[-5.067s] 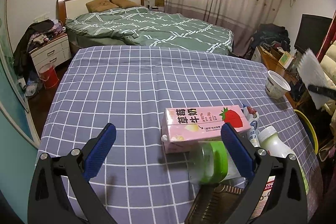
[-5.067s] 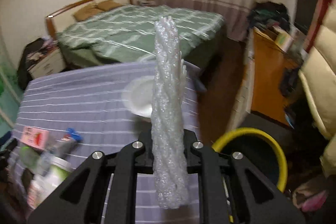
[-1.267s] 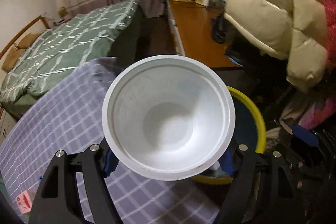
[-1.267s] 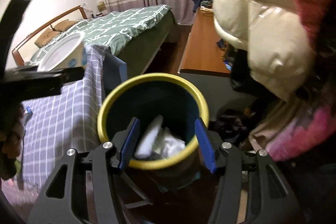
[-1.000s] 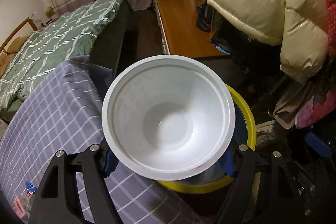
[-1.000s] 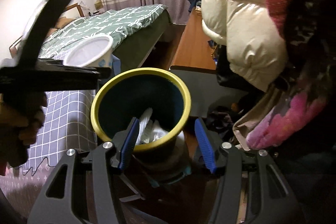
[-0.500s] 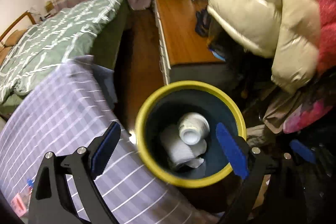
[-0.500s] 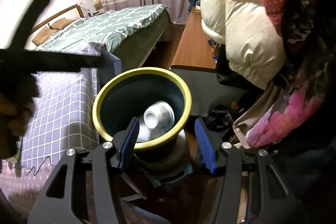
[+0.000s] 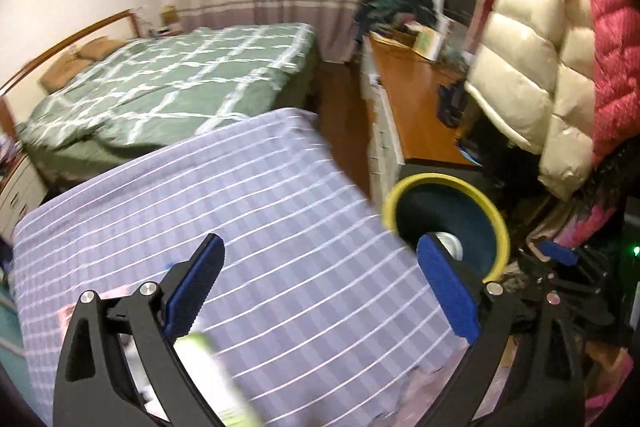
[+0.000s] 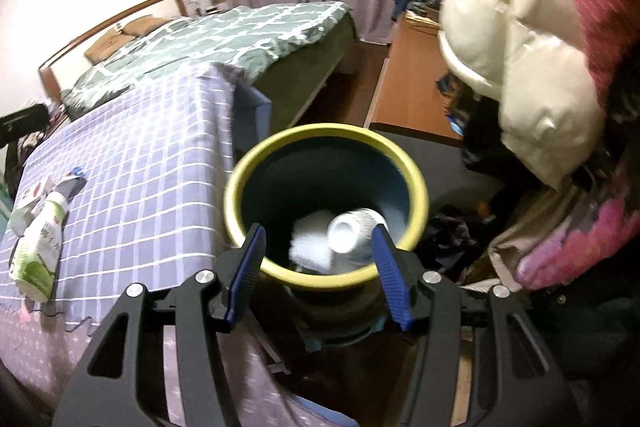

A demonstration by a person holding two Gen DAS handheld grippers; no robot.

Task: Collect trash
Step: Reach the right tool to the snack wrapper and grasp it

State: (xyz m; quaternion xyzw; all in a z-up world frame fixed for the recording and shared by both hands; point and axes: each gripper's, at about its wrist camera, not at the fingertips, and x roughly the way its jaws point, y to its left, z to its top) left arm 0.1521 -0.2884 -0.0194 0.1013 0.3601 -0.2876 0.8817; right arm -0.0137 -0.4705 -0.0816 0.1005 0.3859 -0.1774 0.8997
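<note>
The yellow-rimmed dark bin (image 10: 326,131) stands on the floor beside the table. Inside it lie a white paper cup (image 10: 352,235) on its side and a crumpled white wrap (image 10: 310,241). My right gripper (image 10: 317,235) hovers over the bin's near side, open and holding nothing. My left gripper (image 9: 320,241) is above the checked tablecloth (image 9: 260,207) with its jaws opening wide and nothing between them. From there the bin (image 9: 444,183) is off to the right. A green-and-white bottle (image 10: 38,247) and a pink carton (image 10: 34,193) lie on the table.
A green bed (image 10: 224,35) stands behind the table. A wooden desk (image 10: 412,83) is to the right, and puffy cream and pink jackets (image 10: 532,67) hang over the bin's right side. Clothes lie on the floor (image 10: 452,231) around the bin.
My left gripper let the white cup drop into the bin, then swung left and up over the table with its jaws wider. The right gripper shifted slightly and stayed open.
</note>
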